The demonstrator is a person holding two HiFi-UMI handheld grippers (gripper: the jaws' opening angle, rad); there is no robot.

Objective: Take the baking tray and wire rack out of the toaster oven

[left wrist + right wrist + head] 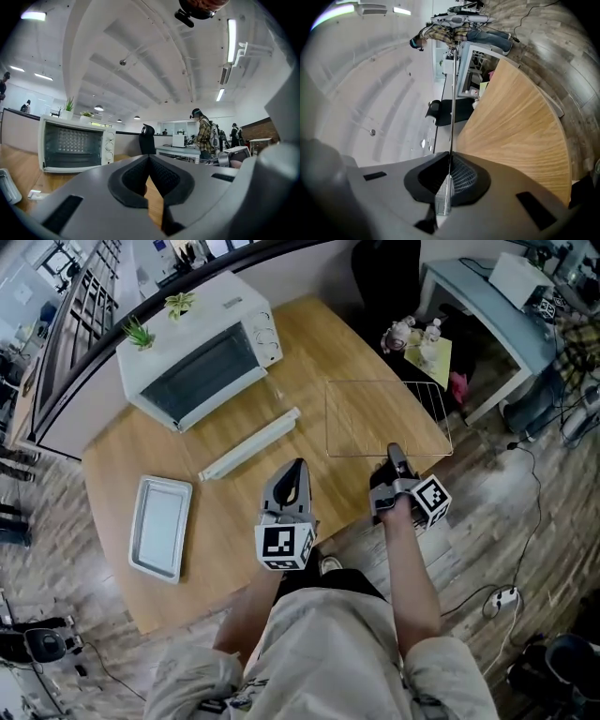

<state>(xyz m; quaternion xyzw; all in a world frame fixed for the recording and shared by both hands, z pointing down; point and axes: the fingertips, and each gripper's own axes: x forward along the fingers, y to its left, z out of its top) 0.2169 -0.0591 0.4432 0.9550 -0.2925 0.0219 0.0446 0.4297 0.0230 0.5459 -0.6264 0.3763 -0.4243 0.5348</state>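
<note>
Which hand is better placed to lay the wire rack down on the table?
Right. The right claw is shut on the near edge of the wire rack, over the table. The left claw is shut and empty.

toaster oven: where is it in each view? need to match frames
Head view: toaster oven upper left, at the table's far edge.
Left gripper view: oven left of centre, beyond the jaws.
Right gripper view: not in it.
Shared landmark: the wooden table, seen in all three.
</note>
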